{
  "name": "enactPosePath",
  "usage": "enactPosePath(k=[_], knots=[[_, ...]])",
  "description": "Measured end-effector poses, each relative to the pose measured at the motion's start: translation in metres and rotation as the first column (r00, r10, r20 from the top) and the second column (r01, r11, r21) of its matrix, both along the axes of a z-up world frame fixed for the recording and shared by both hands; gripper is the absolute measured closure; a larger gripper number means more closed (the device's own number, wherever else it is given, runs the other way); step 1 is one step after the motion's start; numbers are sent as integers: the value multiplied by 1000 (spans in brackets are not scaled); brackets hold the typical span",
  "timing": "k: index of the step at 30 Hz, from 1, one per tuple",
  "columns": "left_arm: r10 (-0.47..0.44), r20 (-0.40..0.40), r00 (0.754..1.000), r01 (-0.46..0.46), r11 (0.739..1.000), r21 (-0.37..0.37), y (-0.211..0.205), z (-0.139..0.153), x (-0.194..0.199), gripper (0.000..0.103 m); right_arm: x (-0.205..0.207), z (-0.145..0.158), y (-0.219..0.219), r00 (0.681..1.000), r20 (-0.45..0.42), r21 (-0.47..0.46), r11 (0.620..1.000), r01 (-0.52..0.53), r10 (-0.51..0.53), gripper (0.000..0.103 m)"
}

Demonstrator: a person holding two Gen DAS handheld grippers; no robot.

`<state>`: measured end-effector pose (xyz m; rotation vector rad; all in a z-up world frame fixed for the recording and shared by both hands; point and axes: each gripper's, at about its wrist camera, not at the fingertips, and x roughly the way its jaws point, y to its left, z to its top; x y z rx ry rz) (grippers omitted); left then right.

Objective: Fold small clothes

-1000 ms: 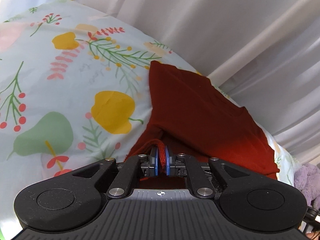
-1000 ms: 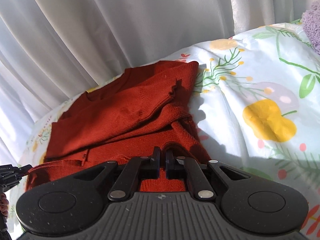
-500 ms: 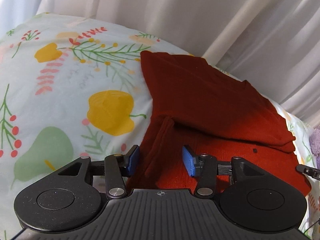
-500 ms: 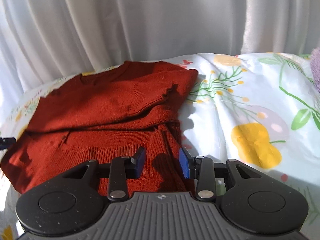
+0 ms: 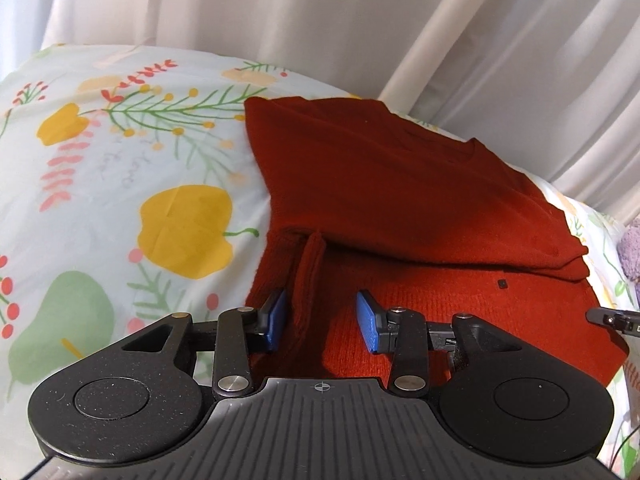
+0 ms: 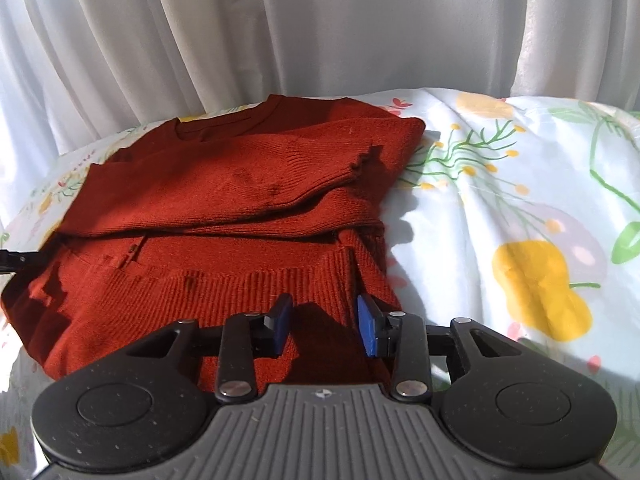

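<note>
A rust-red knitted sweater (image 5: 400, 200) lies on the floral sheet, its sleeves folded across the body and its ribbed hem nearest me. My left gripper (image 5: 322, 320) is open and empty over the hem's left corner, beside a raised pleat (image 5: 308, 276) of knit. In the right wrist view the sweater (image 6: 224, 200) fills the middle. My right gripper (image 6: 324, 326) is open and empty over the hem's right corner. The tip of the other gripper shows at each view's edge: the right one (image 5: 612, 318) and the left one (image 6: 12, 260).
A pale floral bedsheet (image 5: 120, 184) covers the surface and spreads right of the sweater in the right wrist view (image 6: 520, 220). White curtains (image 6: 320, 28) hang close behind. A purple fluffy item (image 5: 630, 252) sits at the far right edge.
Both grippers were shut on the sweater's hem corners a second ago. They have opened and let go, the hem lies flat, and both have drawn back slightly.
</note>
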<state>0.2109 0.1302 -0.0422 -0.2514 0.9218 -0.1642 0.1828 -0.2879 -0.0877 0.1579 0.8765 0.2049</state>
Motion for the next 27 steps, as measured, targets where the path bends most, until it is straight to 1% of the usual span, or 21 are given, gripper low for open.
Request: enactPosePath(k=[4,5,6,8,9,11,13,14,16,19,21,23,24,25,27], knots=[[-14,-5,1000,14,1000,21,-4,0,2,62,2,-1,1,1000,4,-5,1000,-10,10,69],[-14,-5,1000,15,1000,26,-4,0,2,65,2,-1,3,1000,8,-16,1000,-12,12,71],[-15,-7,1000,16,999,31,-5,-1,2,74,1,-1,5,1000,11,-31,999,-14,14,75],[-10,-29,1000,11,999,42,-5,-3,4,89,0,-1,7,1000,18,-52,999,-14,15,90],[-3,-33,999,5,999,45,-5,-4,4,92,-1,-1,7,1000,19,-48,999,-11,12,96],[-8,-28,1000,10,999,44,-5,-3,3,95,-2,1,9,1000,22,-55,998,-5,6,97],[-18,-9,1000,19,999,49,-6,4,0,96,-4,6,14,999,34,-66,998,-13,15,97],[-15,4,1000,15,999,39,-5,11,-2,96,-5,11,15,999,49,-70,997,-20,24,97],[1,50,999,0,1000,-22,1,30,-5,96,-8,25,16,996,87,-52,998,-32,36,97],[37,148,988,-18,992,-127,14,66,-1,96,-7,51,11,987,156,19,999,-37,34,97],[72,186,980,-43,986,-159,21,79,11,96,2,66,4,980,199,65,998,-23,9,98],[105,199,974,-79,988,-135,23,81,29,96,17,75,0,974,226,97,995,9,-31,97],[114,195,974,-91,988,-122,22,78,40,96,27,76,1,971,236,91,995,27,-48,97],[118,182,976,-97,988,-118,22,73,51,96,37,74,1,969,240,86,995,41,-61,97],[120,146,982,-102,988,-119,20,55,70,96,59,64,0,973,214,90,993,74,-92,97]])
